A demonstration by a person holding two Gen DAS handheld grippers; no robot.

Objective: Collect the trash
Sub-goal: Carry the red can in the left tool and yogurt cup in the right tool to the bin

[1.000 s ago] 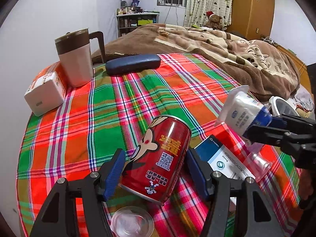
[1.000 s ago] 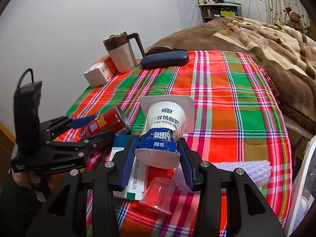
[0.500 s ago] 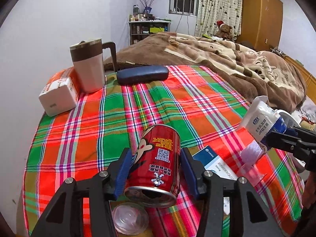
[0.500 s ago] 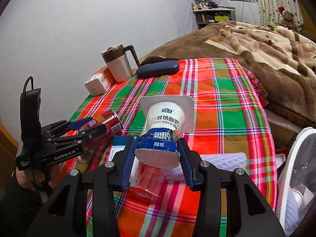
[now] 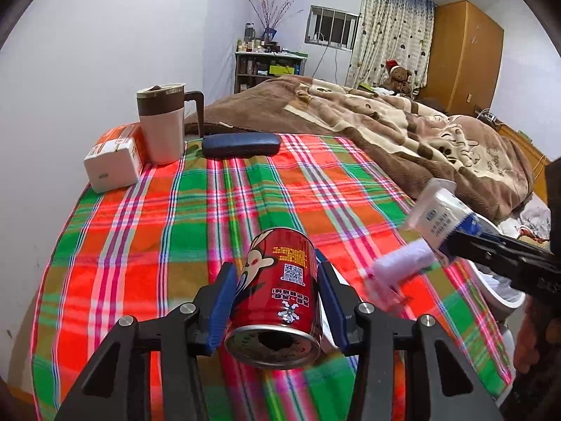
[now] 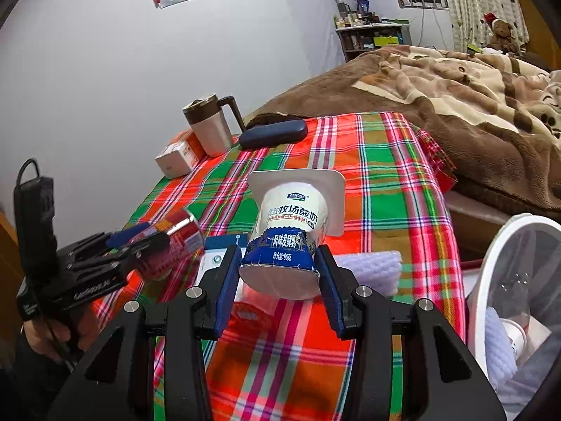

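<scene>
My left gripper is shut on a red drink can with a cartoon face, held lifted above the plaid tablecloth. My right gripper is shut on a white and blue yogurt cup, also lifted; the cup shows in the left wrist view too. The can also shows in the right wrist view. A white foam wrap and a clear plastic cup lie on the cloth below. A white trash bin with trash inside stands at the right, off the table's edge.
A brown-lidded mug, an orange and white box and a dark blue glasses case stand at the table's far side. A blue and white box lies under my grippers. A bed with a brown blanket lies beyond.
Both grippers have risen higher above the table with the can and the cup still held. The view has tilted up and the trash bin shows more at the right.
</scene>
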